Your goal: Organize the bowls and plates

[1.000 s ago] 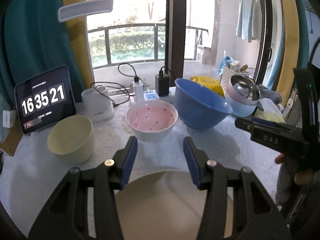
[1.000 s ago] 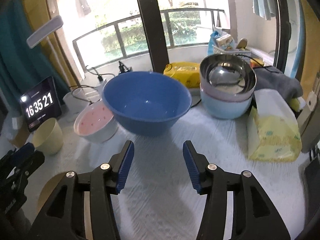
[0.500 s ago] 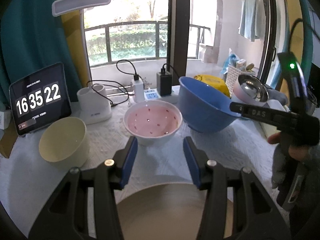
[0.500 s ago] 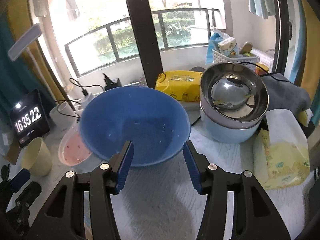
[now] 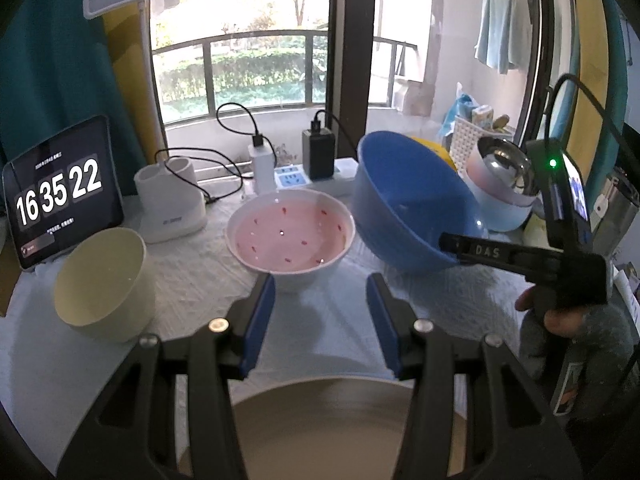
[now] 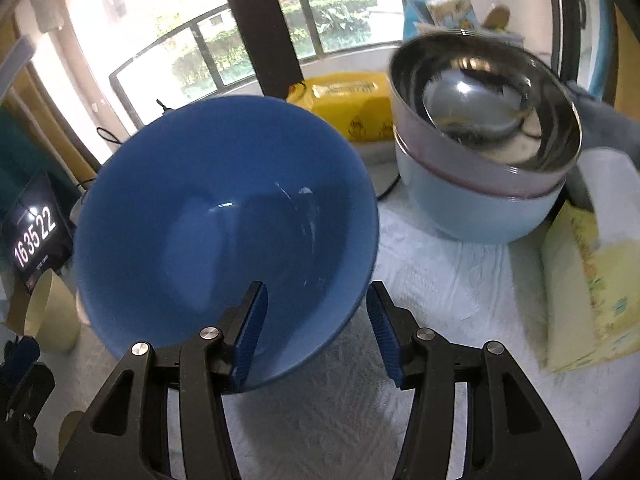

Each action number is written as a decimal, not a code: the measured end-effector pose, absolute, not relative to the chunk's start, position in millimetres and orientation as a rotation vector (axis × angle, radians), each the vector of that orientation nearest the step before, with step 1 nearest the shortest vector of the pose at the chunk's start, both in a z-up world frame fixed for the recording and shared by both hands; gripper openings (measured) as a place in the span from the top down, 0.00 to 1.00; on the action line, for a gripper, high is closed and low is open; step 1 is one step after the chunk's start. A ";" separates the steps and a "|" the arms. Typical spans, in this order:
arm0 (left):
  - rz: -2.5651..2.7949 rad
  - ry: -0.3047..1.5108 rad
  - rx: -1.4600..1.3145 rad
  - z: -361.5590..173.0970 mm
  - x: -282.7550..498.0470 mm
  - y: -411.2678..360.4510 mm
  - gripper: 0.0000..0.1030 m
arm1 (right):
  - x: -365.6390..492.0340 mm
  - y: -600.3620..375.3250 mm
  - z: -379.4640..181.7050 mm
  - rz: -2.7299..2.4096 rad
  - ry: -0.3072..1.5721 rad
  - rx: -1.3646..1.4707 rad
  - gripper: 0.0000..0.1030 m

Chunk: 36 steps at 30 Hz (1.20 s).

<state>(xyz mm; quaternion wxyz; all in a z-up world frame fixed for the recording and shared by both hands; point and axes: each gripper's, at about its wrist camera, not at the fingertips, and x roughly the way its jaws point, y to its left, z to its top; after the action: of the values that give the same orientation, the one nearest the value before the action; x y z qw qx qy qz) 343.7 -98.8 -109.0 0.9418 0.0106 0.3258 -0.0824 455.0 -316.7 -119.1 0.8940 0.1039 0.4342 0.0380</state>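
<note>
The right hand-held gripper (image 6: 316, 316) is straddling the near rim of the blue bowl (image 6: 224, 208), one finger inside, one outside, jaws parted and not yet pinching; the bowl is sitting toward the counter's (image 6: 460, 280) back edge, just beside the stacked bowls (image 6: 480, 152) on its right; the left hand-held gripper (image 5: 320, 312), also parted and empty, is facing the pink bowl (image 5: 290, 236) ahead; bare counter is lying toward the near edge.

- The right gripper (image 6: 316, 320) has closed in on the large blue plastic bowl (image 6: 224, 216); its near rim now sits between the spread jaws.
- The left gripper (image 5: 320, 312) has edged nearer the pink-lined white bowl (image 5: 290, 236).
- The tablet clock (image 5: 60, 192) has ticked on.
</note>
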 end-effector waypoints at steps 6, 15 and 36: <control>-0.160 0.682 0.020 -113.8 348.6 -99.8 0.52 | 459.2 -322.1 -129.1 0.078 0.918 0.242 0.68; -0.166 0.689 0.017 -116.2 349.0 -103.6 0.52 | 448.3 -326.8 -125.9 0.093 0.887 0.237 0.84; -0.258 0.701 0.020 -113.4 321.2 -149.6 0.52 | 350.6 -370.6 -99.8 0.113 0.879 0.197 0.93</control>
<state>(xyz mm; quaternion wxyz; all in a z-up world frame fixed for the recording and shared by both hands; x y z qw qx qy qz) 321.2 -149.6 -113.4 0.9311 0.0099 0.3422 -0.1261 350.6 -370.6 -99.8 0.8987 0.0950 0.4246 0.0545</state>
